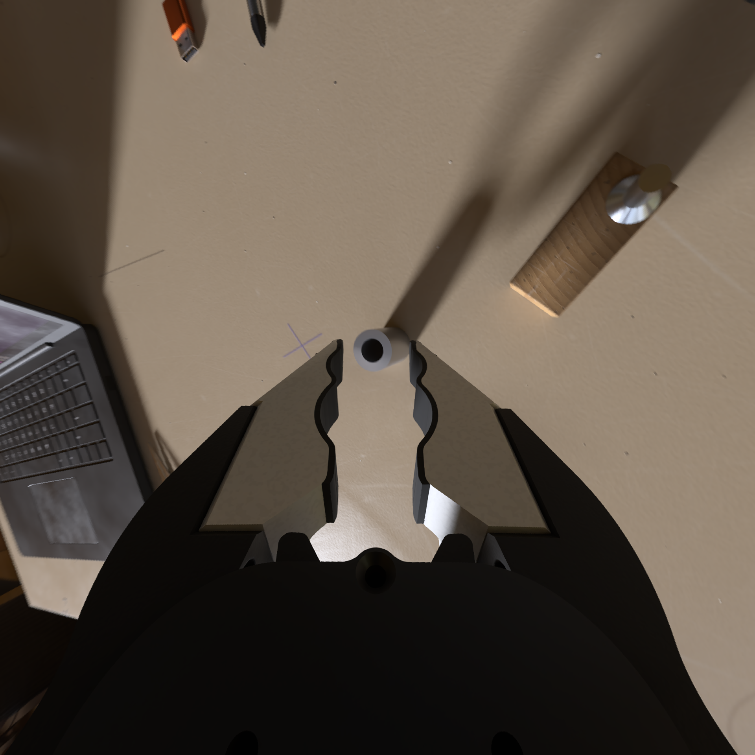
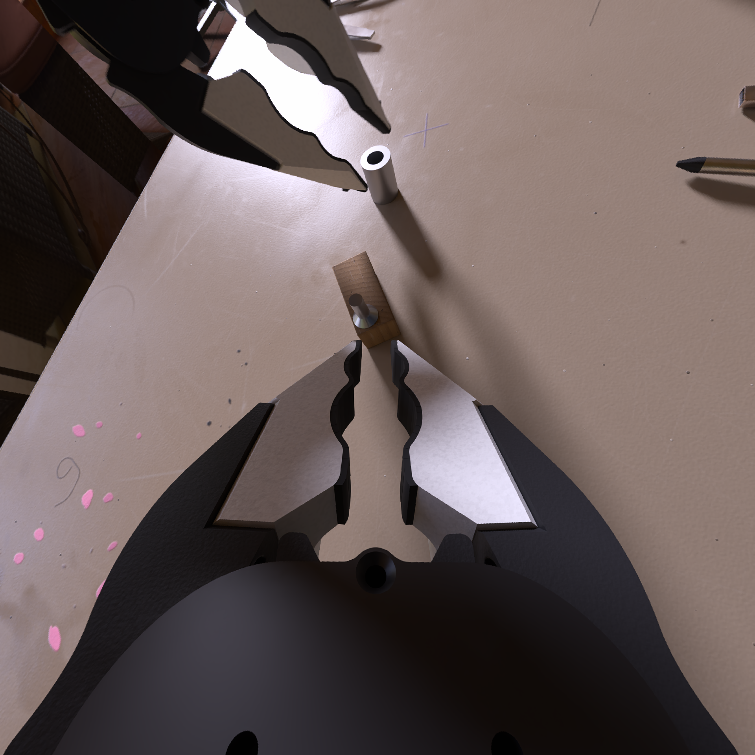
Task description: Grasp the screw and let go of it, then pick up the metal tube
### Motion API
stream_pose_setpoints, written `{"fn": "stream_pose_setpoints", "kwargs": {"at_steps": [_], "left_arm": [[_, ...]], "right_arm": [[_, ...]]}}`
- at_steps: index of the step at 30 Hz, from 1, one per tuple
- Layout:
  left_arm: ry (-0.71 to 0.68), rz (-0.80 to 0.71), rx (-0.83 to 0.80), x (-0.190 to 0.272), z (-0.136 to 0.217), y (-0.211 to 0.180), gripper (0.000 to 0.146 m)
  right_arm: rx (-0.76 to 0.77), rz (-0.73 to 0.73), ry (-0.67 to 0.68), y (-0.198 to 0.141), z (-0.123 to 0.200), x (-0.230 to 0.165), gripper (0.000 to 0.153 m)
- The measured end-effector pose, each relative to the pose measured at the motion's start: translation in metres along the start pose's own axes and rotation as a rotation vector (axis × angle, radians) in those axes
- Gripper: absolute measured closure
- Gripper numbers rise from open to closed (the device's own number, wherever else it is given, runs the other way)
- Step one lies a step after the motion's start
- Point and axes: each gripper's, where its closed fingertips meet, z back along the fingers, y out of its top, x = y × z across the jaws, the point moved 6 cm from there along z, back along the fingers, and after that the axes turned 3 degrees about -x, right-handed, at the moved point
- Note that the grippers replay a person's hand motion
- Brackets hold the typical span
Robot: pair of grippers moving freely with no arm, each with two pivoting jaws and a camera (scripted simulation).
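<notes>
The metal tube (image 1: 378,349) stands upright on the tan table, a short grey cylinder with a dark bore. My left gripper (image 1: 376,347) is open, its fingertips on either side of the tube's top without closing on it. In the right wrist view the tube (image 2: 380,177) shows with the left gripper (image 2: 374,157) above and beside it. The screw (image 2: 361,312) stands head-down on a small wooden block (image 2: 363,286); both also show in the left wrist view, screw (image 1: 635,200) on block (image 1: 584,241). My right gripper (image 2: 376,347) is open and empty just short of the block.
A grey laptop (image 1: 53,416) lies at the left. An orange USB stick (image 1: 182,26) and a pencil (image 1: 257,20) lie at the far side; the pencil (image 2: 715,167) also shows at the right. The table's edge (image 2: 122,228) runs along the left. Pink paint spots (image 2: 85,498) mark the tabletop.
</notes>
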Motion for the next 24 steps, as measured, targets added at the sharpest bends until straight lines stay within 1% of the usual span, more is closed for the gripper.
{"fn": "stream_pose_setpoints", "kwargs": {"at_steps": [2, 3, 6, 7, 9, 11, 14, 16, 18, 19, 22, 23, 24], "left_arm": [[0.066, -0.009, 0.007, 0.000, -0.004, 0.004, 0.107], [0.077, 0.009, 0.010, -0.001, -0.008, 0.004, 0.103], [0.037, 0.150, 0.016, -0.010, -0.022, -0.001, 0.096], [0.003, 0.201, 0.030, -0.012, -0.024, -0.002, 0.092], [-0.028, 0.276, 0.071, -0.012, -0.027, -0.002, 0.088], [-0.105, 0.385, 0.114, -0.011, -0.030, 0.000, 0.084], [-0.095, 0.427, 0.126, -0.010, -0.031, 0.000, 0.077], [-0.107, 0.466, 0.137, -0.012, -0.031, -0.005, 0.082], [-0.088, 0.459, 0.133, -0.012, -0.029, -0.011, 0.101], [-0.097, 0.455, 0.133, -0.011, -0.028, -0.013, 0.108], [-0.129, 0.382, 0.122, -0.003, -0.022, -0.016, 0.118], [-0.142, 0.368, 0.131, -0.001, -0.021, -0.017, 0.124], [-0.153, 0.365, 0.147, 0.002, -0.020, -0.018, 0.124]], "right_arm": [[-0.001, -0.001, 0.003, -0.001, 0.001, 0.000, 0.139], [-0.001, -0.002, 0.005, -0.002, 0.002, 0.000, 0.139], [0.003, 0.000, 0.008, -0.003, 0.003, 0.000, 0.138], [0.006, 0.001, 0.010, -0.003, 0.003, 0.000, 0.138], [0.014, 0.004, 0.014, -0.003, 0.004, 0.000, 0.139], [0.023, 0.007, 0.020, -0.002, 0.005, 0.000, 0.139], [0.033, 0.009, 0.024, -0.001, 0.006, 0.000, 0.139], [0.042, 0.011, 0.026, -0.001, 0.008, 0.000, 0.139], [0.052, 0.010, 0.029, -0.001, 0.010, 0.001, 0.140], [0.055, 0.009, 0.031, -0.001, 0.010, 0.001, 0.140], [0.060, 0.007, 0.039, -0.002, 0.010, 0.001, 0.140], [0.060, 0.007, 0.041, -0.002, 0.010, 0.001, 0.140], [0.058, 0.008, 0.043, -0.003, 0.011, 0.001, 0.140]]}}
